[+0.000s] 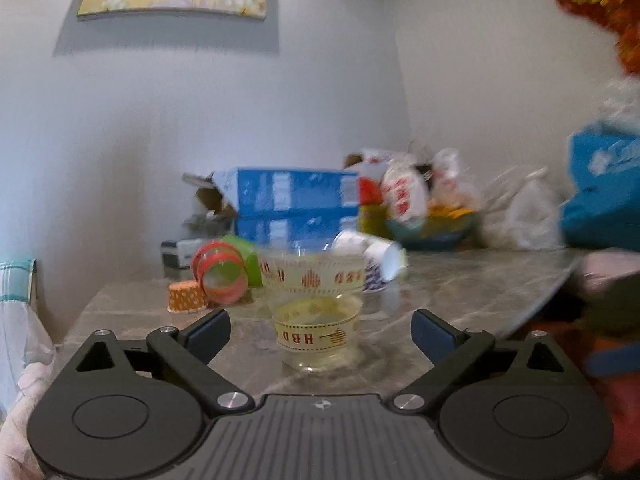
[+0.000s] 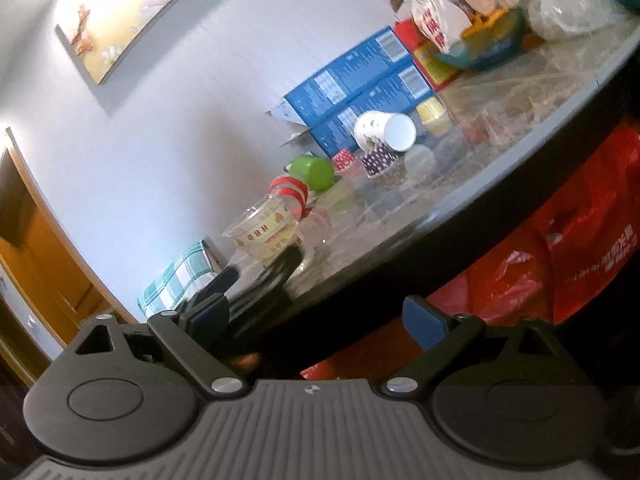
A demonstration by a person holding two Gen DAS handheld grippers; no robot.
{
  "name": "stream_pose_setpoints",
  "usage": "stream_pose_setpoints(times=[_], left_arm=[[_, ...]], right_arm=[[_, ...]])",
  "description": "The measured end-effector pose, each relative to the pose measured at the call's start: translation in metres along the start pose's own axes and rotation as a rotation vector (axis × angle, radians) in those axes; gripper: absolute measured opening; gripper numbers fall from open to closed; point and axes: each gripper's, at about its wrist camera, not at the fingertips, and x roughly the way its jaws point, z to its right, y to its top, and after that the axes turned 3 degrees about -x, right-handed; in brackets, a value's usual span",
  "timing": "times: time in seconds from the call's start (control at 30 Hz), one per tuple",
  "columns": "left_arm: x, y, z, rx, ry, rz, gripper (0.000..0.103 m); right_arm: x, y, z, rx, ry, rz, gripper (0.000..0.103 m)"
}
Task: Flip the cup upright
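A clear plastic cup (image 1: 314, 308) with cream bands, red marks and "HBD" print stands upright on the grey marble table (image 1: 460, 292), its wide mouth up. My left gripper (image 1: 320, 334) is open just in front of the cup, one finger at each side, not touching it. The cup also shows in the right wrist view (image 2: 268, 236), with the left gripper's fingers (image 2: 280, 270) beside it. My right gripper (image 2: 318, 318) is open and empty, off the table's near edge.
Behind the cup lie a red-banded clear cup (image 1: 220, 276), a green cup (image 1: 248, 258), an orange dotted cup (image 1: 186, 297) and white paper cups (image 1: 372, 256) on their sides. Blue boxes (image 1: 288, 200), a bowl with bags (image 1: 424, 216) and plastic bags line the wall. Red bags (image 2: 560, 256) hang below the table edge.
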Motion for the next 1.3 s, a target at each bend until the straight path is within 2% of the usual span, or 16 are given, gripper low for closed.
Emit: stream_pose_setpoints(times=[0.1, 0.17, 0.23, 0.27, 0.4, 0.43, 0.53, 0.6, 0.73, 1.07, 1.3], left_arm=[[-0.03, 0.022, -0.014, 0.008, -0.017, -0.045, 0.099], [-0.036, 0.045, -0.023, 0.024, 0.007, -0.122, 0.103], [-0.038, 0.07, -0.033, 0.023, 0.052, -0.197, 0.103], [-0.04, 0.084, -0.04, -0.003, 0.05, -0.235, 0.103], [-0.042, 0.121, -0.065, -0.096, -0.066, -0.335, 0.103], [-0.042, 0.128, -0.068, -0.106, -0.079, -0.351, 0.103], [-0.042, 0.138, -0.07, -0.096, -0.088, -0.368, 0.103], [-0.038, 0.143, -0.07, -0.095, -0.066, -0.37, 0.103], [-0.031, 0.152, -0.069, -0.119, -0.08, -0.361, 0.103], [-0.016, 0.144, -0.069, -0.129, -0.094, -0.452, 0.103], [-0.017, 0.141, -0.068, -0.118, -0.093, -0.471, 0.103]], right_arm=[[-0.002, 0.003, -0.014, -0.057, -0.037, 0.004, 0.096], [-0.005, 0.011, -0.029, -0.113, -0.074, 0.009, 0.102], [-0.007, 0.021, -0.045, -0.165, -0.105, 0.02, 0.102], [-0.008, 0.029, -0.054, -0.19, -0.139, 0.024, 0.102], [-0.008, 0.057, -0.082, -0.233, -0.358, 0.063, 0.102], [-0.009, 0.064, -0.087, -0.247, -0.351, 0.044, 0.102], [-0.013, 0.086, -0.096, -0.287, -0.194, -0.038, 0.102], [-0.011, 0.096, -0.099, -0.298, -0.14, -0.096, 0.102], [0.001, 0.105, -0.101, -0.303, -0.199, -0.123, 0.102], [0.016, 0.102, -0.108, -0.339, -0.222, -0.175, 0.102], [0.018, 0.097, -0.113, -0.361, -0.239, -0.199, 0.102]])
